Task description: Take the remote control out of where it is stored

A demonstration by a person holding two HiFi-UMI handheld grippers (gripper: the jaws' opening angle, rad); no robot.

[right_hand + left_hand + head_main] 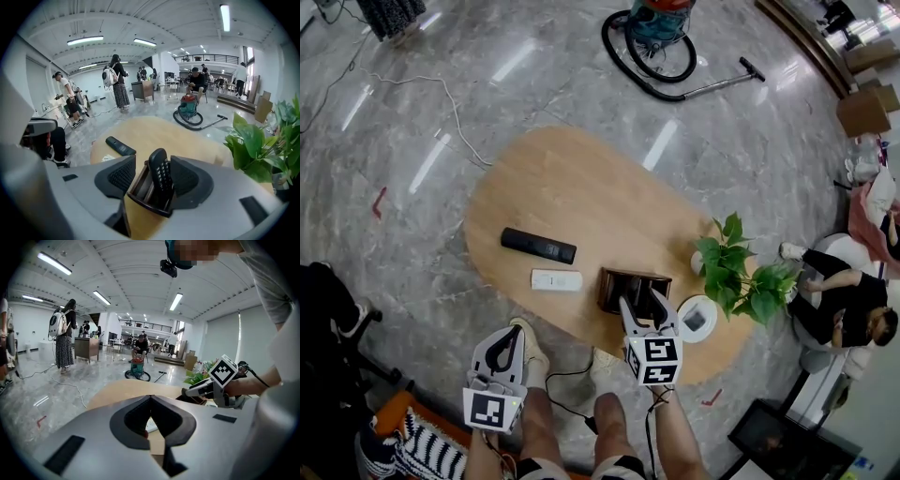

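Here's the right claw [645,307], jaws spread wide on either side of the black remote control [159,173], pads not yet pressing on it. That remote stands upright in its dark wooden holder [623,279] near the bench's front edge, so the task's main step is not yet done: by the look of it the approach is made, while the squeeze and the lift out of the holder are left. The left claw [512,330] hangs off the near edge, its 2 tips together on nothing. On the oval, pale wooden bench [581,187], 2 more remotes lie flat to the left of the holder: a long black one [538,246] and a white one [556,279]. A leafy potted plant [736,272] sits at the right end. Around it is a big open hall with polished grey marble floor [422,112], a vacuum cleaner [661,37] beyond the bench, strip lights overhead and several people about.
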